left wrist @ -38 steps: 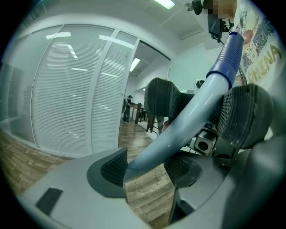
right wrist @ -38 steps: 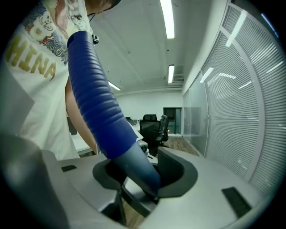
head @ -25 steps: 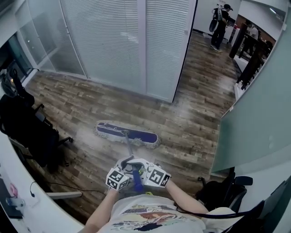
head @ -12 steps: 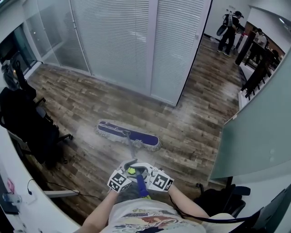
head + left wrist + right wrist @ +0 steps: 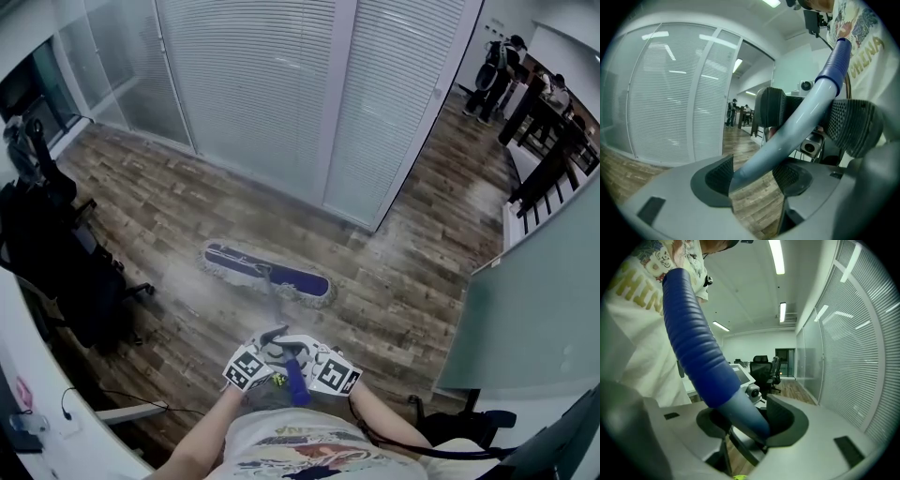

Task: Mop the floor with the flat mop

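The flat mop's blue head (image 5: pixel 267 272) lies flat on the wood floor, its long side running left to right and a little downhill in the head view. Its grey handle (image 5: pixel 275 314) rises toward me and ends in a blue grip (image 5: pixel 294 382). My left gripper (image 5: pixel 270 343) and right gripper (image 5: pixel 289 349) both clamp it close to my body, facing each other. In the left gripper view the grey handle (image 5: pixel 797 126) crosses between the pads (image 5: pixel 719 176) of the left gripper (image 5: pixel 754 177). In the right gripper view the right gripper (image 5: pixel 745 423) is shut just below the blue grip (image 5: pixel 693 343).
A glass partition with white blinds (image 5: pixel 262 103) stands beyond the mop. Black office chairs (image 5: pixel 56 262) and a white desk edge (image 5: pixel 37 394) line the left, with a cable (image 5: pixel 122 398) on the floor. A frosted glass wall (image 5: pixel 534 309) bounds the right. People (image 5: pixel 497 66) stand far off, upper right.
The view has swung: the partition's post and the people have slid to the right in the picture. Both grippers and the mop moved together across the floor; the grip stays the same.
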`<state>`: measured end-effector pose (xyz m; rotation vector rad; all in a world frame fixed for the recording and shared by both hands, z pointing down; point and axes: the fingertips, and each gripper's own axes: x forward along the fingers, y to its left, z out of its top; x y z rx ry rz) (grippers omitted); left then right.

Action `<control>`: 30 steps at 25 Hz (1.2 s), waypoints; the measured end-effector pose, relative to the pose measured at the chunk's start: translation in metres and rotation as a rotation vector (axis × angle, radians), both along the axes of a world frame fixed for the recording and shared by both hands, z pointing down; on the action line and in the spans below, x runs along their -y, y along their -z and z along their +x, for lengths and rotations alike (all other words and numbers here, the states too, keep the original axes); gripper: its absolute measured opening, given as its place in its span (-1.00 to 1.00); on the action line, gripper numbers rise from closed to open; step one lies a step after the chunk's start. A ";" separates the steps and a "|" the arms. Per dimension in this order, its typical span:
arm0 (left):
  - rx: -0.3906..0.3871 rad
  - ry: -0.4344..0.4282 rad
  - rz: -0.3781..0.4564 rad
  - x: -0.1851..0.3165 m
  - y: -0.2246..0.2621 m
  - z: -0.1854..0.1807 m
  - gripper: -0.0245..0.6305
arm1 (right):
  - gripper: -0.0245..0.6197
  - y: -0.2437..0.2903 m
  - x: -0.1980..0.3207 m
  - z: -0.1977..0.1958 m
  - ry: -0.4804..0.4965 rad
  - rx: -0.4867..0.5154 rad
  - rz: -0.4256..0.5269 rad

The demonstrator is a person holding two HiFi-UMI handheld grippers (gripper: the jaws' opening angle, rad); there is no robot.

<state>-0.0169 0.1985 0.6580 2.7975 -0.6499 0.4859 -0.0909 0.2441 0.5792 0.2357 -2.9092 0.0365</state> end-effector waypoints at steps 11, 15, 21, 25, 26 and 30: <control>0.006 -0.026 0.003 0.127 -0.010 -0.043 -0.20 | -0.33 -0.011 0.127 -0.042 -0.027 -0.013 -0.018; 0.001 -0.029 0.002 0.171 -0.009 -0.054 -0.20 | -0.33 -0.009 0.172 -0.054 -0.025 -0.002 -0.013; -0.003 -0.010 0.009 0.252 -0.010 -0.068 -0.20 | -0.33 -0.012 0.250 -0.068 -0.012 0.006 -0.011; 0.000 0.006 0.009 0.318 -0.015 -0.075 -0.19 | -0.32 -0.016 0.315 -0.073 0.005 0.001 -0.013; 0.006 0.005 0.009 0.337 -0.016 -0.075 -0.19 | -0.32 -0.017 0.335 -0.073 0.006 0.001 -0.016; 0.022 0.012 0.003 0.423 -0.017 -0.075 -0.19 | -0.31 -0.013 0.420 -0.070 0.017 0.003 -0.031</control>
